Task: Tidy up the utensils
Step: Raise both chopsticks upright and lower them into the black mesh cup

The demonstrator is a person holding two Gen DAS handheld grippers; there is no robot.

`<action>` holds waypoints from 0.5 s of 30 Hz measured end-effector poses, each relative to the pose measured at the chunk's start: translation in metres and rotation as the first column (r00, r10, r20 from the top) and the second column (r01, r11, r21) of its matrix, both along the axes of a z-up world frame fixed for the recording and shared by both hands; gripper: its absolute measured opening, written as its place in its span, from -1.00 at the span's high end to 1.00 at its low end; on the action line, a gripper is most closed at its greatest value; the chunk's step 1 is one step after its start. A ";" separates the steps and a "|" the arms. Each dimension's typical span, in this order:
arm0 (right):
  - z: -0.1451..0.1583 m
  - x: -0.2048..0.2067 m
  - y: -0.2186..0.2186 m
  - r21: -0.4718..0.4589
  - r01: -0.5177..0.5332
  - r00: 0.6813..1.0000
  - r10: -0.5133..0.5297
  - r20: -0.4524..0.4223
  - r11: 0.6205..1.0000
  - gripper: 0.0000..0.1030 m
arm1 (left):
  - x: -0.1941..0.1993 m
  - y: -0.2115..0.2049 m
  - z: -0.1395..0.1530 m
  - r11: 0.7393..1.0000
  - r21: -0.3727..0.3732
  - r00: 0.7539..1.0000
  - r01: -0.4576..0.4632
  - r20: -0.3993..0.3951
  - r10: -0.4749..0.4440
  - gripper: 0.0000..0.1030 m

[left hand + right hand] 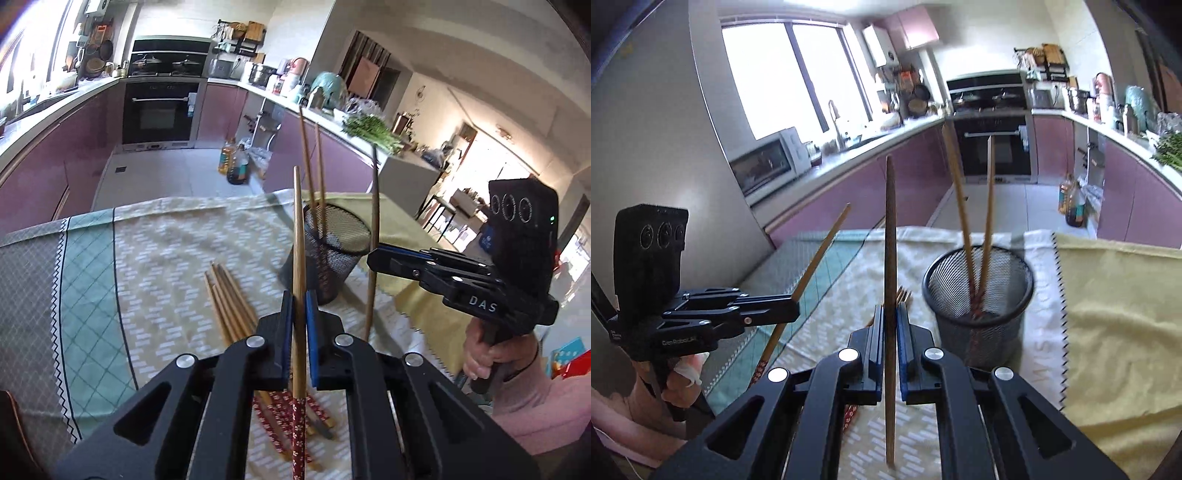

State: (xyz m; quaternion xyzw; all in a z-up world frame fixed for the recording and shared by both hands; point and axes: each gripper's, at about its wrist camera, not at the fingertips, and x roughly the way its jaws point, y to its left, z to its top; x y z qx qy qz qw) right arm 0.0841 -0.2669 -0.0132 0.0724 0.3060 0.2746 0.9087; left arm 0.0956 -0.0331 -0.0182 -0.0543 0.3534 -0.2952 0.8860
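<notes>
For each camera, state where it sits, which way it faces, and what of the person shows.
Left wrist: on the left gripper, facing over its clamped chopstick toward the oven; right gripper and hand at its right.
Right wrist: on the right gripper, facing window and oven; left gripper and hand at its left.
Shared: mesh cup, loose chopsticks.

Two chopsticks (pixel 975 221) are leaning up out of the mesh cup (pixel 979 295) and crowding its far side, while its near rim is staying open and bare tabletop (pixel 1108 314) is lying free to its right.
</notes>
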 end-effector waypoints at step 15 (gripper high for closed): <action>0.048 0.004 -0.037 0.054 0.039 0.987 -0.047 0.153 0.998 0.89 | 0.022 -0.029 0.049 0.988 -0.139 0.982 -0.066 0.166 0.089 0.85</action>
